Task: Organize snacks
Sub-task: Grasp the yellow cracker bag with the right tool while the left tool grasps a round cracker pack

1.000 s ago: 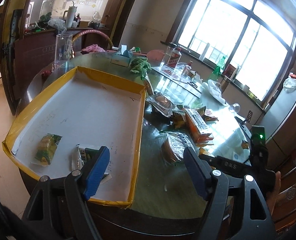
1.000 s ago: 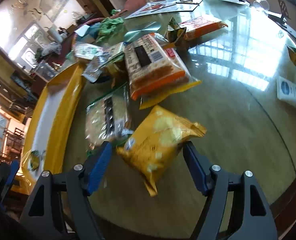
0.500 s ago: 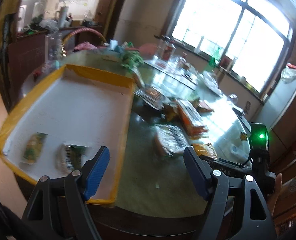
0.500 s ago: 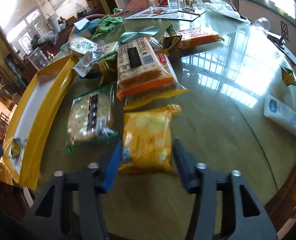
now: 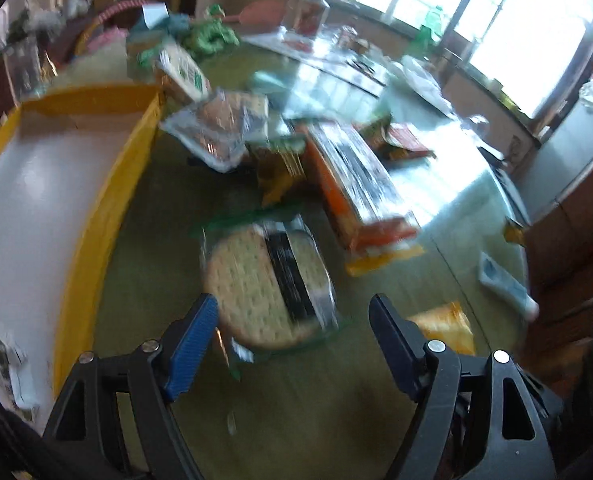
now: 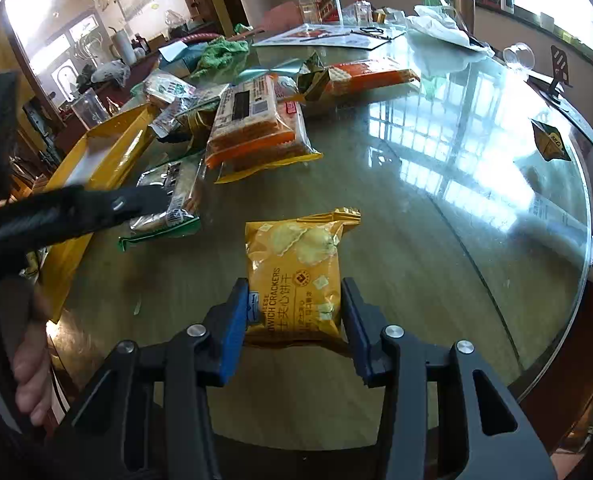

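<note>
Yellow cracker packet (image 6: 294,276) clamped at lower centre by right gripper (image 6: 294,322) | left gripper (image 5: 292,328) spread wide over biscuit pack (image 5: 266,288); nothing gripped | step: pickup | next: packet to be lifted into tray (image 6: 112,152), upper left

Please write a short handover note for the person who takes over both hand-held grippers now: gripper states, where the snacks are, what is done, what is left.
Right hand-held gripper: shut on the yellow sandwich cracker packet, which is near the glass table edge.
Left hand-held gripper: open, empty, above the clear green-edged round cracker pack.
Yellow-walled cardboard tray: at least one small packet inside.
Left: the yellow packet, the round cracker pack, the orange cracker pack and the pile behind it are outside the tray.
</note>
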A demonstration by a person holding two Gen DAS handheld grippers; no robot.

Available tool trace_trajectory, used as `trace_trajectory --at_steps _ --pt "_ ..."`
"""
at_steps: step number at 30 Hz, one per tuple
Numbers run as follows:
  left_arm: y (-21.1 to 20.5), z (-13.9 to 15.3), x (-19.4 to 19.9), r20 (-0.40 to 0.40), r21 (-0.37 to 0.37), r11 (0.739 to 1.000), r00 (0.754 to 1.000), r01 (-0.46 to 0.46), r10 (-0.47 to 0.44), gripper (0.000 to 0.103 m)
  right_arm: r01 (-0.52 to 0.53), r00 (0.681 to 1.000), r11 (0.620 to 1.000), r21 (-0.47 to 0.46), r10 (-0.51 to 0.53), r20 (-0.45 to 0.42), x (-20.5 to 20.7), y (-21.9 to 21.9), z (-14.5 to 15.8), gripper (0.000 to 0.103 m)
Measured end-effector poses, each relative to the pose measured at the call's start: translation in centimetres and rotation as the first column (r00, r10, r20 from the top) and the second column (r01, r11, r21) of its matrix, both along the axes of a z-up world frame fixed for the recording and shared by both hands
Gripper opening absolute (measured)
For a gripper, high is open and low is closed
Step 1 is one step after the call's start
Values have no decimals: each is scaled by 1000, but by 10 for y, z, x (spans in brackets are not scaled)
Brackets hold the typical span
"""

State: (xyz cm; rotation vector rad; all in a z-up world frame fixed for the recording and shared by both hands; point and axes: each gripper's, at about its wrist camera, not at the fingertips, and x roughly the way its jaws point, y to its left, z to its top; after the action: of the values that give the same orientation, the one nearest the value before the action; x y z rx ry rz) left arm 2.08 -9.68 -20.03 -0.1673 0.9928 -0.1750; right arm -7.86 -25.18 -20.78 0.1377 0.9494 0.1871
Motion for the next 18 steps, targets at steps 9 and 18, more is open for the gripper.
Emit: trace_trajectory --at_steps 9,18 --pt "-14 -14 10 -6 208 978 1000 13 -12 80 -18 1000 997 75 17 23 -2 -6 -1 68" --pt "17 -15 -36 10 153 988 1000 18 -20 75 24 999 999 43 -25 32 4 -4 -1 70"
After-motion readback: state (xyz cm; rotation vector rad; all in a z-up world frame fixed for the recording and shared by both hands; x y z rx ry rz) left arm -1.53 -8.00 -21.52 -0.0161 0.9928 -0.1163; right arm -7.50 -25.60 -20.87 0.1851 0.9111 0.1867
